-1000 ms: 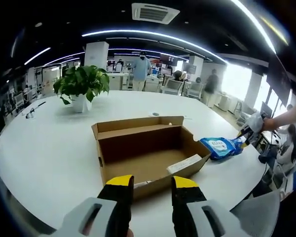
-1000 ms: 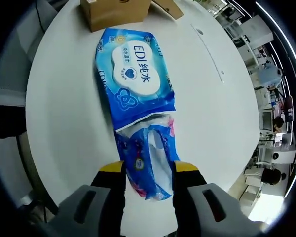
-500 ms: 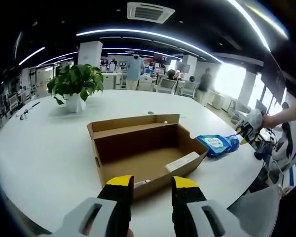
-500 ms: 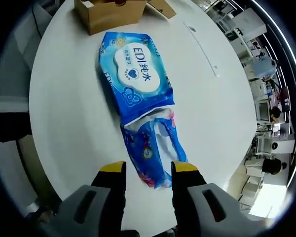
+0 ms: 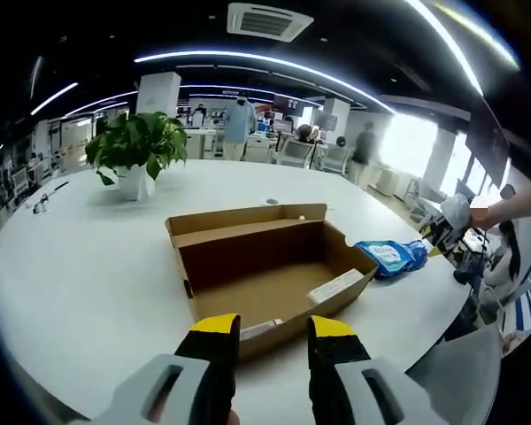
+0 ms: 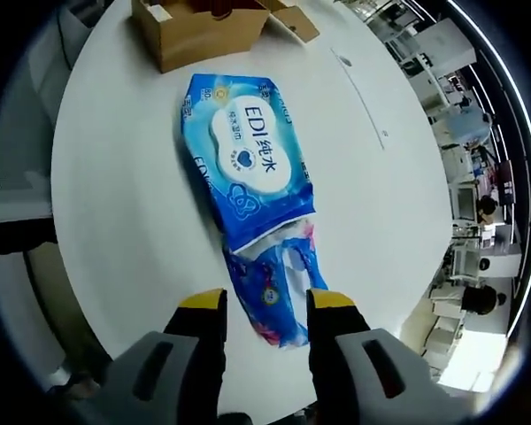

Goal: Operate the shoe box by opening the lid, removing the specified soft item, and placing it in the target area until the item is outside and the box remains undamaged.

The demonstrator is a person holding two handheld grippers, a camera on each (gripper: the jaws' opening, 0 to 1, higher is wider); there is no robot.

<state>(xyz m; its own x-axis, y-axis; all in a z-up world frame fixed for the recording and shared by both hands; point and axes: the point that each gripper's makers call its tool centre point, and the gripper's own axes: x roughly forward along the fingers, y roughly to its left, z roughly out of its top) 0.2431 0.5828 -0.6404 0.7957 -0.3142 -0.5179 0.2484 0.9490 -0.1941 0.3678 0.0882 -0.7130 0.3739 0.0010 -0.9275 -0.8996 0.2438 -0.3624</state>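
Right gripper view: wipes pack ahead of gripper

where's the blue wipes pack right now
The blue wipes pack lies flat on the white table, outside the open shoe box. In the right gripper view it's just ahead of the right gripper; in the left gripper view it's right of the box.

The shoe box is matt brown corrugated cardboard, plain inside and out. The blue wet-wipes pack is glossy, crinkled plastic film with a smooth white printed label. Under both, the round table has a smooth white top with a soft sheen.
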